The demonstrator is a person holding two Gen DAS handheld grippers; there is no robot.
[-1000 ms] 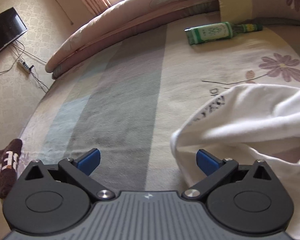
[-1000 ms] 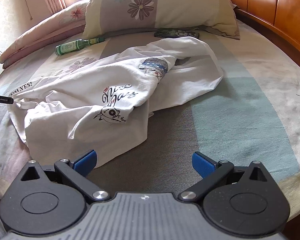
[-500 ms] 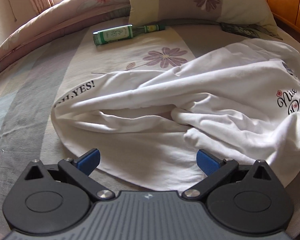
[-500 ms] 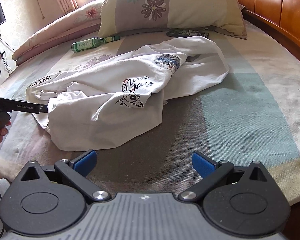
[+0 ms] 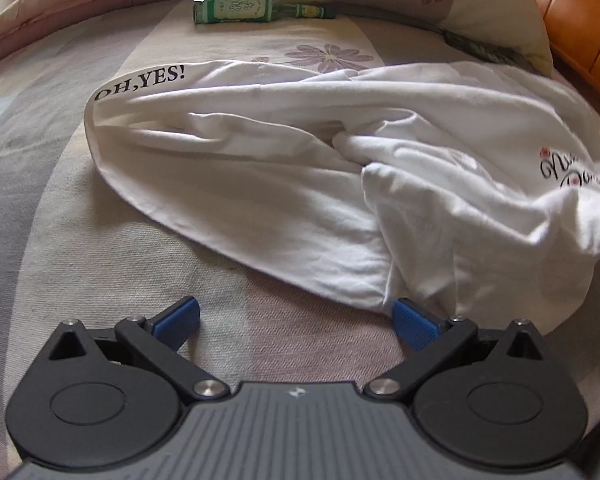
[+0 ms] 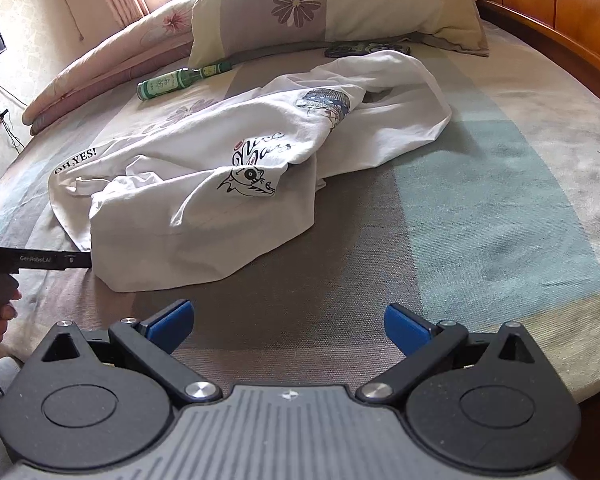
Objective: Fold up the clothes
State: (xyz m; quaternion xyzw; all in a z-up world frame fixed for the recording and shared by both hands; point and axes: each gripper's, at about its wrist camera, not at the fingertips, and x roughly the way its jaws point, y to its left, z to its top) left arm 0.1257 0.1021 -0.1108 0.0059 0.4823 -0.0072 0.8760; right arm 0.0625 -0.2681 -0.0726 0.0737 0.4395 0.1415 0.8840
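White cotton T-shirt lies crumpled on the bed, its long axis running from the near left corner up toward the pillow. The left gripper, spread and empty, sits just at its near hem, clearly nearer; the right gripper, likewise spread, hangs farther back over bare sheet.

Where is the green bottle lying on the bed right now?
In the right wrist view, the green bottle lies on its side at the upper left, beyond the crumpled white shirt, its neck pointing at the floral pillow.
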